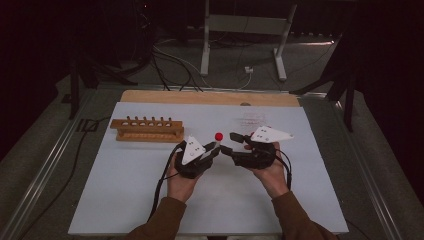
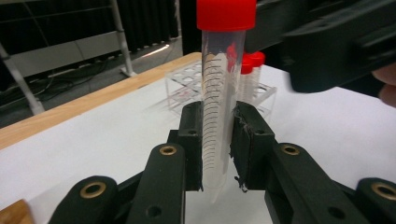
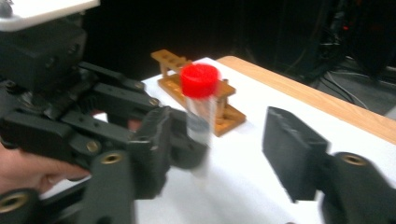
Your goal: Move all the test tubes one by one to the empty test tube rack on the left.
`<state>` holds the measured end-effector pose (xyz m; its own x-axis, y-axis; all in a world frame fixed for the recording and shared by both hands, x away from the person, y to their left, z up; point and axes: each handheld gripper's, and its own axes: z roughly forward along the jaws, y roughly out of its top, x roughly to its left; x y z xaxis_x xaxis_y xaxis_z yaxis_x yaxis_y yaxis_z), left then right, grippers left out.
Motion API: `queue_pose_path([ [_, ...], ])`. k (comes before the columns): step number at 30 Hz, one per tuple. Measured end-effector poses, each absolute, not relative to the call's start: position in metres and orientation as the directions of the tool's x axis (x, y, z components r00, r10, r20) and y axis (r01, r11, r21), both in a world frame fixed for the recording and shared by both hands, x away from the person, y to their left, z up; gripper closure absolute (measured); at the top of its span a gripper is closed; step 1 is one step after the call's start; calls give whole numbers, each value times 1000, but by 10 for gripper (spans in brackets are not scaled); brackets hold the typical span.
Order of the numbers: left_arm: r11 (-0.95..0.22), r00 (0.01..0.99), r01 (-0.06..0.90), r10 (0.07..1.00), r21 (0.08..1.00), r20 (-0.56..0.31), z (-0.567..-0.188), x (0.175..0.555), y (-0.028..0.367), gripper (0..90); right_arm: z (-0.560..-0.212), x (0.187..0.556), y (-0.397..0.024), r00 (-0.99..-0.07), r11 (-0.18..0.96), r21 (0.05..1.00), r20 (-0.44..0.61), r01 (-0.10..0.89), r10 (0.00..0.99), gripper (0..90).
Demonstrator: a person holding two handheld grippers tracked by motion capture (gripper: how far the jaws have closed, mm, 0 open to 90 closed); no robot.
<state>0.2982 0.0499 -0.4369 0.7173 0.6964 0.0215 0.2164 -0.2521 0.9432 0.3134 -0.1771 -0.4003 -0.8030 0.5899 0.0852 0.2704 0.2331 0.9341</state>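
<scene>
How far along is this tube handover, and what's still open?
Done: the tube is out of the clear rack, where other red-capped tubes stand. In hand: the left tongs clamp it upright, while the right tongs stand open around it, pads off, so the left alone holds it. Left: it probably goes to the wooden rack, whose holes look unfilled.

Place: I work in a lab set up as a recording bay.
Desk: my desk [image 1: 150, 200] is a white sheet over a wooden board, bare but for labware.
Labware: a wooden tube rack [image 1: 147, 129] at my left, a clear plastic rack [image 2: 187, 84] with red-capped tubes farther back.
Surroundings: black curtains around me, cables [image 1: 170, 62] across the grey floor, a metal stand [image 1: 245, 30] behind the desk.
Light: dim, only my desk lit.
</scene>
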Motion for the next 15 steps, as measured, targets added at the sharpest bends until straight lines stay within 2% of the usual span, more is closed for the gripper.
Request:
queue_pose_path([
  [1, -244, 708, 218, 706, 945, 19, -436, 299, 53, 758, -401, 313, -181, -790, 230, 935, 79, 271, 608, 336],
  [3, -240, 704, 218, 710, 946, 17, -435, 300, 55, 758, -402, 313, -183, -784, 232, 934, 74, 271, 617, 313],
  [4, -228, 695, 220, 719, 948, 12, -434, 301, 59, 758, -404, 313, -186, -770, 229, 933, 73, 277, 633, 256],
  [7, -214, 680, 222, 733, 951, 7, -432, 303, 65, 758, -408, 312, -192, -745, 232, 930, 61, 283, 664, 163],
  [11, -199, 664, 225, 747, 954, 0, -430, 305, 73, 758, -413, 312, -198, -724, 231, 926, 62, 299, 687, 121],
  [14, -187, 652, 226, 759, 956, -5, -428, 307, 81, 758, -419, 311, -208, -697, 232, 922, 55, 310, 715, 37],
  [15, -183, 645, 226, 764, 957, -6, -428, 307, 83, 758, -419, 311, -208, -697, 232, 922, 55, 310, 715, 37],
])
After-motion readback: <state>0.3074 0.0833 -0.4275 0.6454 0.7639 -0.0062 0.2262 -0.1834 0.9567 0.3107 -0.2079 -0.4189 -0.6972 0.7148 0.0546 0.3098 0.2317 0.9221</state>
